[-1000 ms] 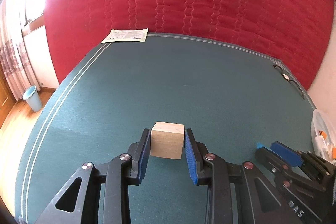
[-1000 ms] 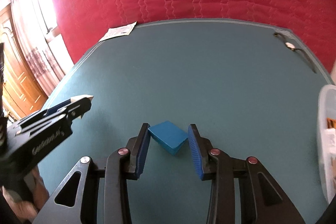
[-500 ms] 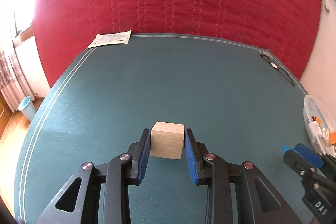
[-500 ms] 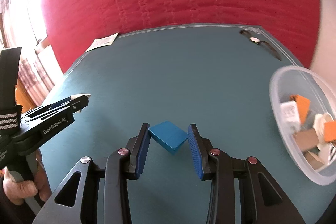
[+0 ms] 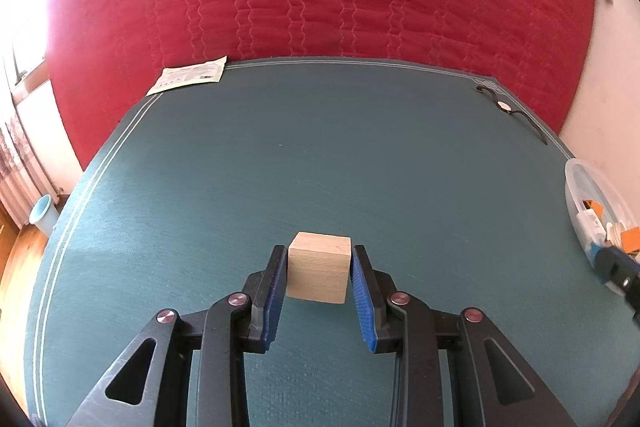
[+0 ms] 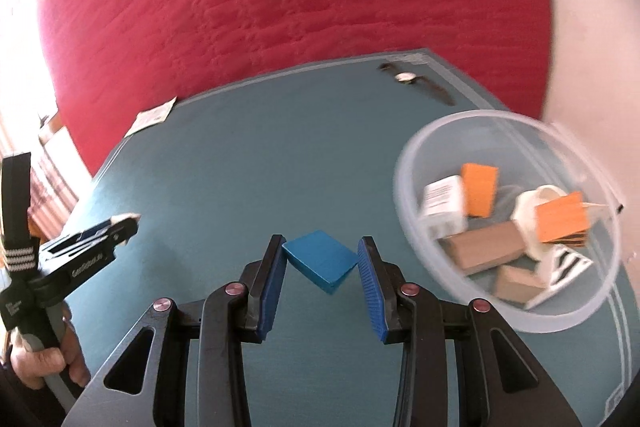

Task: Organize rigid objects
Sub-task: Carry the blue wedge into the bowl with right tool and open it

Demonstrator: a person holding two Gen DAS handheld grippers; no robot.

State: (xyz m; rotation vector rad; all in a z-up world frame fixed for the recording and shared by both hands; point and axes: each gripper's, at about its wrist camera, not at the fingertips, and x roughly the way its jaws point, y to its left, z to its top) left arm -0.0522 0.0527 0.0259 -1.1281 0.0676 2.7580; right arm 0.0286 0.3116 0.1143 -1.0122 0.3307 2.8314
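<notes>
Wooden cube (image 5: 319,267) x1 in left gripper (image 5: 319,273); blue block (image 6: 320,260) x1 in right gripper (image 6: 322,273).

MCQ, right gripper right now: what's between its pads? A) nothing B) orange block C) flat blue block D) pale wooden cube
C: in the right wrist view the right gripper is clamped on the flat blue block, pinched by two opposite corners; the wooden cube sits in the left gripper, and the orange blocks lie in the clear bowl.
</notes>
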